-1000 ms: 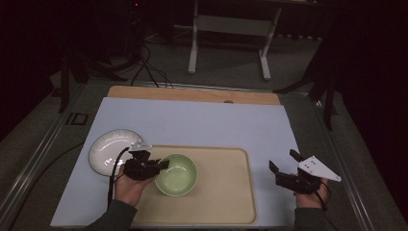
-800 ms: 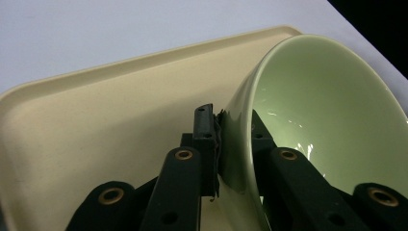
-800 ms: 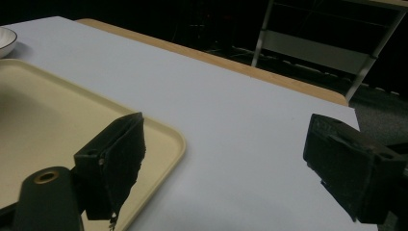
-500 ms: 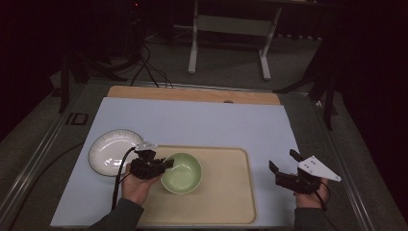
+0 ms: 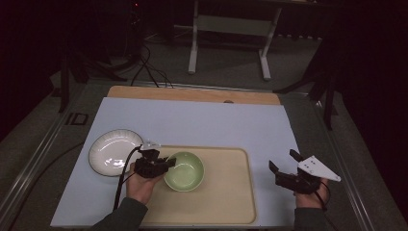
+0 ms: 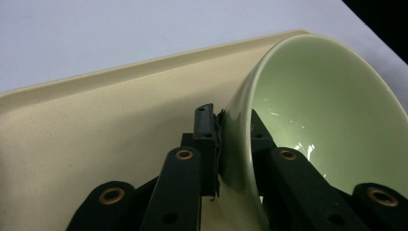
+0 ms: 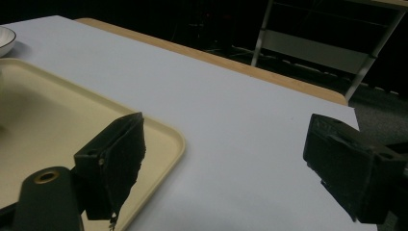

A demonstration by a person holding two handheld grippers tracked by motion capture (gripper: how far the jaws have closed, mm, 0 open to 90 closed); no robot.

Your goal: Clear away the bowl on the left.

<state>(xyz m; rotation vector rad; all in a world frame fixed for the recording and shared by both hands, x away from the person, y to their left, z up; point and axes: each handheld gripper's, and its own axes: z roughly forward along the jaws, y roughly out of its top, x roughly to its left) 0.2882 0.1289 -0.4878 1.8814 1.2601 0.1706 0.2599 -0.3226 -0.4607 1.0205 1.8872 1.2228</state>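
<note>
left hand-held gripper (image 6: 221, 144) – pinching green bowl (image 5: 184, 171) rim | bowl upright, on tray (image 5: 231, 202) | right hand-held gripper (image 7: 231, 168) – spread

There was one green bowl (image 5: 184, 171), one white plate (image 5: 111, 152) and one cream tray (image 5: 226, 192). One pale sheet (image 5: 202, 125) covered the one wooden table (image 5: 192, 94). Two tongs were counted, the left tongs (image 5: 166, 163) and the right tongs (image 5: 281, 161), each with two black jaws, each held in one hand, and one grey three-cornered plate (image 5: 317, 168) sat on the right one.
</note>
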